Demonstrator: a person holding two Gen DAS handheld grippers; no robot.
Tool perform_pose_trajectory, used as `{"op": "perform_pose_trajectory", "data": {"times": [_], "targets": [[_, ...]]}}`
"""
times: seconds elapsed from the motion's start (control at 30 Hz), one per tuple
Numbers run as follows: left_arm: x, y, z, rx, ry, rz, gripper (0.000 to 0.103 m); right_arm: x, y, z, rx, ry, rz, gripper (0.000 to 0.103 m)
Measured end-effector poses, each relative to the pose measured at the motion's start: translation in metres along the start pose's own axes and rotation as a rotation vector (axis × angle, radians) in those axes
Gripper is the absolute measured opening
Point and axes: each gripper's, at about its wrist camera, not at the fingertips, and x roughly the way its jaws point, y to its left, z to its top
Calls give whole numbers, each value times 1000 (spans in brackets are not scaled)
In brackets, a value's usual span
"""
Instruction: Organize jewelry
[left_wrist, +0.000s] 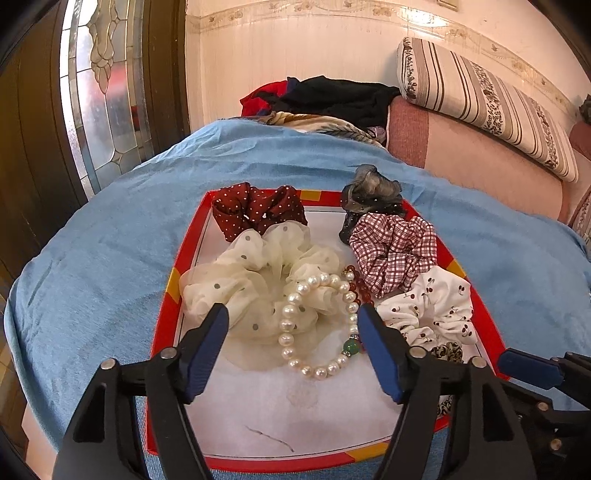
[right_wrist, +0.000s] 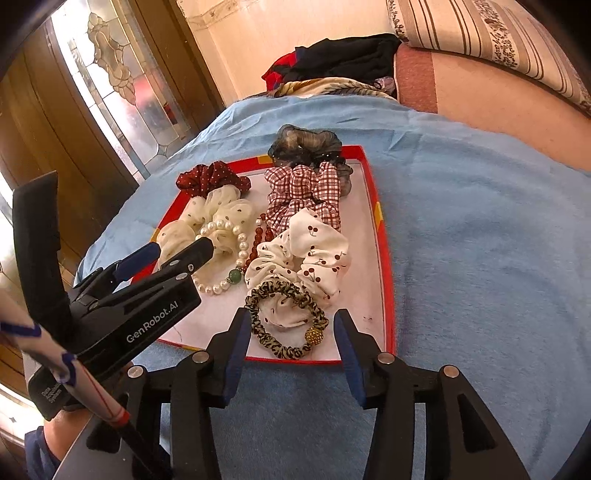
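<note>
A red-rimmed tray with a white floor lies on a blue cloth. A pearl bracelet with a green bead rests on a cream dotted scrunchie, beside a red bead bracelet. My left gripper hovers open over the pearls, its pads clear of them. A leopard hair tie with a gold ball lies on a cherry-print scrunchie. Around that tie stands my right gripper, open, with its pads apart from it.
Also in the tray are a dark red dotted scrunchie, a plaid one and a grey one on the far rim. Folded clothes and a striped cushion lie behind. A glass-panelled door stands at left.
</note>
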Motion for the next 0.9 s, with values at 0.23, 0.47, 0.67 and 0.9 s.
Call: {"op": "perform_pose_trajectory", "data": {"times": [0.23, 0.47, 0.67, 0.9], "targets": [[-4, -8, -7, 10, -1, 12, 91, -13, -2, -3, 4, -9, 4, 58], [-7, -15, -17, 18, 7, 45, 99, -35, -5, -6, 7, -33, -4, 72], [-12, -19, -21, 12, -1, 77, 101, -52, -13, -11, 14, -43, -24, 77], [-56, -20, -25, -39, -92, 115, 101, -88, -19, -22, -13, -86, -91, 80]]}}
